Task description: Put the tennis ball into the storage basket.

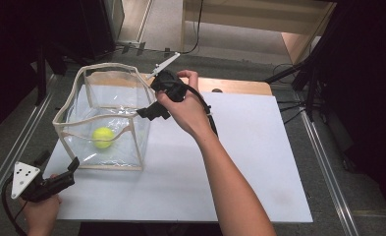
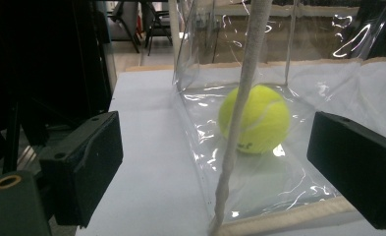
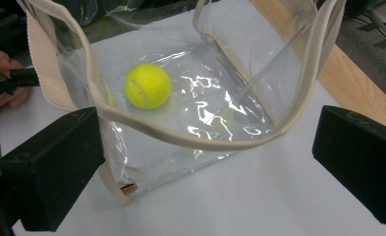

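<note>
A clear plastic bag [image 1: 107,66] with cream trim stands open on the white board, and a yellow tennis ball [image 1: 102,137] lies on its bottom. My right gripper [image 1: 156,101] hovers over the bag's right rim, open, with nothing between its jaws. In the right gripper view the rim [image 3: 195,142] curves between the wide jaws [image 3: 205,162], and the ball [image 3: 147,85] sits below inside. My left gripper [image 1: 58,162] rests low at the bag's near left corner, open and apart from it. Its view looks through the bag wall [image 2: 244,83] at the ball [image 2: 254,119].
The white board [image 1: 239,162] stretches to the right of the bag. A wooden table strip [image 1: 239,86] shows behind it. Metal rails [image 1: 323,162] run along both sides, and stand legs [image 1: 298,73] are at the back right.
</note>
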Tool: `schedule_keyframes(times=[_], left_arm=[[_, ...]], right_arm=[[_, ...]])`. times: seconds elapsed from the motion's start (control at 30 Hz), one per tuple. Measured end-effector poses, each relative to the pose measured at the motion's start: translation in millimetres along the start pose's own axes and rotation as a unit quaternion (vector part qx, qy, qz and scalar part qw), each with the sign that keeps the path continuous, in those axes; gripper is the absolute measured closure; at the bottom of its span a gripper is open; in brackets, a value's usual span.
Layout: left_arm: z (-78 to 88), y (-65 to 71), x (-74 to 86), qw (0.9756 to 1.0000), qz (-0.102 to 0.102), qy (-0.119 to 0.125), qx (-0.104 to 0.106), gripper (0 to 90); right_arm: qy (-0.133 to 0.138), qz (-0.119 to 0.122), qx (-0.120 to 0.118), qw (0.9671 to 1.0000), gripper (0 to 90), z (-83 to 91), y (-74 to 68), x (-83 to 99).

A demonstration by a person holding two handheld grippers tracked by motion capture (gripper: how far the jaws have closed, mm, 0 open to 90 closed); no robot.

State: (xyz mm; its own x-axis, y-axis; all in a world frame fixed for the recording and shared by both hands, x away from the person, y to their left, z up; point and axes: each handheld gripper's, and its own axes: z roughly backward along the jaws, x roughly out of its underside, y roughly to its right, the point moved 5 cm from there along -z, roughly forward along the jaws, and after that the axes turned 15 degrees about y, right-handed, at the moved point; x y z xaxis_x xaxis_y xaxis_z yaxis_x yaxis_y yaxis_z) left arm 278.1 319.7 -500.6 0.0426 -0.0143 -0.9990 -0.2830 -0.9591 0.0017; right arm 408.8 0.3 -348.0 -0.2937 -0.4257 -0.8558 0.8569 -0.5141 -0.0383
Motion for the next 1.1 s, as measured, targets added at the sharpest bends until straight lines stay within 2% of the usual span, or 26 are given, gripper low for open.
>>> schedule_keyframes(times=[0.47, 0.87, 1.1], left_arm=[[-0.1, 0.1, 0.2, 1.0, -0.006, -0.001, 0.003, 6.9], [0.0, 0.3, 0.3, 1.0, -0.007, -0.002, 0.003, 6.9], [0.2, 0.4, 0.3, 1.0, -0.008, -0.003, 0.001, 6.9]], right_arm=[[-0.003, 0.002, 0.003, 1.0, 0.0, 0.6, -0.8, 27.5], [0.005, -0.008, 0.005, 0.9999, 0.0, 5.5, -6.0, 51.2], [0.002, -0.014, 0.009, 0.9999, 0.0, 5.8, -8.4, 75.4]])
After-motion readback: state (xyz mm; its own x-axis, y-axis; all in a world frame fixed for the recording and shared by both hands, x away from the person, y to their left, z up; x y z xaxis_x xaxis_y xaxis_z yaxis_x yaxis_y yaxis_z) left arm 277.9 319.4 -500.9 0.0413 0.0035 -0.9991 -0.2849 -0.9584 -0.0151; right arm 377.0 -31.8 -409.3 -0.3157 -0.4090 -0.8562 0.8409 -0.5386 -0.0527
